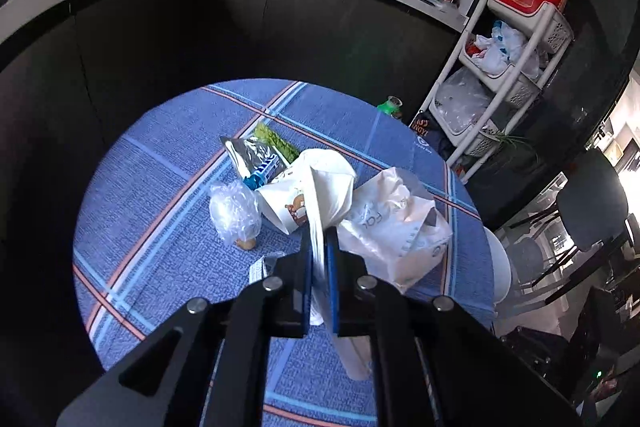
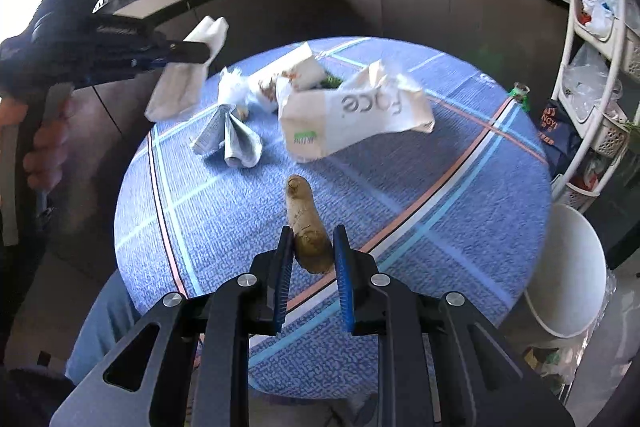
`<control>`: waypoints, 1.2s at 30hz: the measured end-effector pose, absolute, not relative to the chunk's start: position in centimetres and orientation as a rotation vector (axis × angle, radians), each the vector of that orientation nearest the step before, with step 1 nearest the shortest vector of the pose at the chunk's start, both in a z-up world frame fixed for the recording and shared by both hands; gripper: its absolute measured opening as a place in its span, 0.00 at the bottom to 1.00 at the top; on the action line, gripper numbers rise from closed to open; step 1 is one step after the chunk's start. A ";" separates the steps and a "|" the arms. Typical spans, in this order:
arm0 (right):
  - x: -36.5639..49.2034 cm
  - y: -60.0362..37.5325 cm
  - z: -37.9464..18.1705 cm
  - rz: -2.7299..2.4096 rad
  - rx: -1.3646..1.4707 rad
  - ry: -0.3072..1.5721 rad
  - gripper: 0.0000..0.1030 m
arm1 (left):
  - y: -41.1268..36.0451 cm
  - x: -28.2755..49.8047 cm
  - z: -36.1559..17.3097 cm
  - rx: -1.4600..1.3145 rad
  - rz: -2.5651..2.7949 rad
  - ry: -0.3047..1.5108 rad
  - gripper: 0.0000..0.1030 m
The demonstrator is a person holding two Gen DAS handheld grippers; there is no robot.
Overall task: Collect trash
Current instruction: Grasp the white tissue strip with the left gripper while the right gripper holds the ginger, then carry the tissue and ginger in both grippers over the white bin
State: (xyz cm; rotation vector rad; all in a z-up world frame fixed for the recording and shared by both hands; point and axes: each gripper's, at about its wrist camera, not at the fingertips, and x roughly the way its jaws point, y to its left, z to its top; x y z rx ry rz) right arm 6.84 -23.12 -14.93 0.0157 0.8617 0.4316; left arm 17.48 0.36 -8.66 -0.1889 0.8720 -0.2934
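Note:
My left gripper is shut on a long white paper napkin, which hangs clear of the round table. The right wrist view shows that gripper at upper left with the napkin drooping below it. My right gripper is shut on a brown knobbly ginger-like piece, which pokes forward over the blue plaid cloth. On the table lie a crumpled white paper bag, a folded newspaper scrap, clear plastic wrap, a bear-print paper cup and a silver foil wrapper.
A white bin stands on the floor beside the table's right edge. Behind it a white shelf rack holds bags. A dark counter with kitchen appliances curves around the far side. A person's hand grips the left tool.

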 end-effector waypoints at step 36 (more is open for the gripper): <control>4.4 -46.9 -18.0 -0.097 0.278 0.804 0.18 | -28.3 17.0 -8.3 0.019 -0.835 0.935 0.07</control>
